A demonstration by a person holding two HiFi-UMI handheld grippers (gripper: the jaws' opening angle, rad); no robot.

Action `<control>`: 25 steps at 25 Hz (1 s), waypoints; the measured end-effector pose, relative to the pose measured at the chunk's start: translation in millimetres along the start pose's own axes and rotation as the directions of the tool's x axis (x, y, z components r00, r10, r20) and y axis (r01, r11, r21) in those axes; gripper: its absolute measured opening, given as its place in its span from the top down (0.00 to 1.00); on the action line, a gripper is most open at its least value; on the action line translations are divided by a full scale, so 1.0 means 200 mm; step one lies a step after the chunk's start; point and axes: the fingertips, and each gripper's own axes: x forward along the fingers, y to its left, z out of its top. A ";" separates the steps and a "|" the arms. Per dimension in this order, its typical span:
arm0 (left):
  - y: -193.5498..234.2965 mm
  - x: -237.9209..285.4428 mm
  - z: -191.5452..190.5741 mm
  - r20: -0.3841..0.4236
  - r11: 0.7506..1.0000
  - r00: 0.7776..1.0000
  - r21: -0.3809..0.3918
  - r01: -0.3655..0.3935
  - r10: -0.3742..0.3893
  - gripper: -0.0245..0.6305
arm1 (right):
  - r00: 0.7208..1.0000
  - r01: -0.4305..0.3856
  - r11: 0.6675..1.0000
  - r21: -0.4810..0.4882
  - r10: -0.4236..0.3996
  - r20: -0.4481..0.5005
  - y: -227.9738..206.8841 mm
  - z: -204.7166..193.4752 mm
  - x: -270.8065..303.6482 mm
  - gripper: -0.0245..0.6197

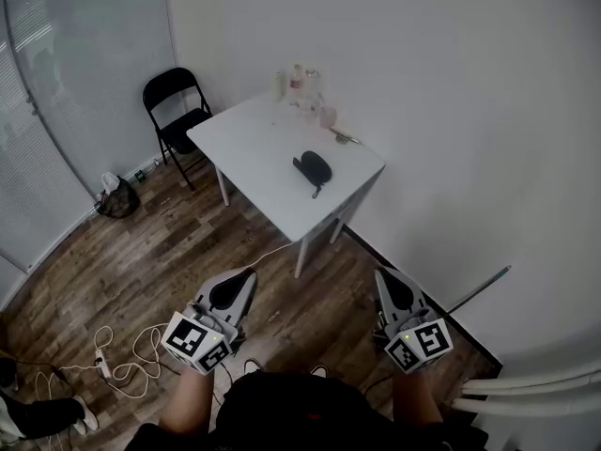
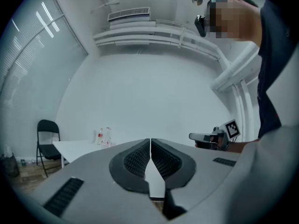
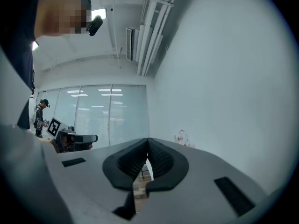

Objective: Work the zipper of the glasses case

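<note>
A black glasses case (image 1: pixel 313 167) lies on the white table (image 1: pixel 254 148) across the room, its pull strap trailing toward the table's near edge. Both grippers are held close to the person's body, far from the table. My left gripper (image 1: pixel 246 276) is shut with nothing between its jaws; its pads (image 2: pixel 140 157) meet. My right gripper (image 1: pixel 385 275) is shut and empty too, its pads (image 3: pixel 159 158) touching at the tip. The left gripper view shows the table (image 2: pixel 77 147) low on the left and the right gripper (image 2: pixel 194 136) off to the right.
Bottles (image 1: pixel 299 85) and small items stand at the table's far corner by the white wall. A black folding chair (image 1: pixel 177 114) is left of the table, a dark bag (image 1: pixel 119 198) near it. White cables (image 1: pixel 122 355) lie on the wooden floor. A pole (image 1: pixel 477 288) leans at the right.
</note>
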 end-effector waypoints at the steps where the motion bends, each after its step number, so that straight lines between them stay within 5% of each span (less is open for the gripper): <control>1: -0.01 -0.01 0.00 0.006 1.000 1.000 0.003 0.016 -0.016 0.92 | 1.000 -0.005 1.000 0.011 0.005 0.010 0.01 0.00 0.00 0.93; 25: 0.43 -0.30 0.03 0.022 0.999 0.999 0.015 0.042 -0.042 0.92 | 0.997 0.013 0.999 -0.033 -0.015 -0.074 0.42 -0.12 0.37 0.93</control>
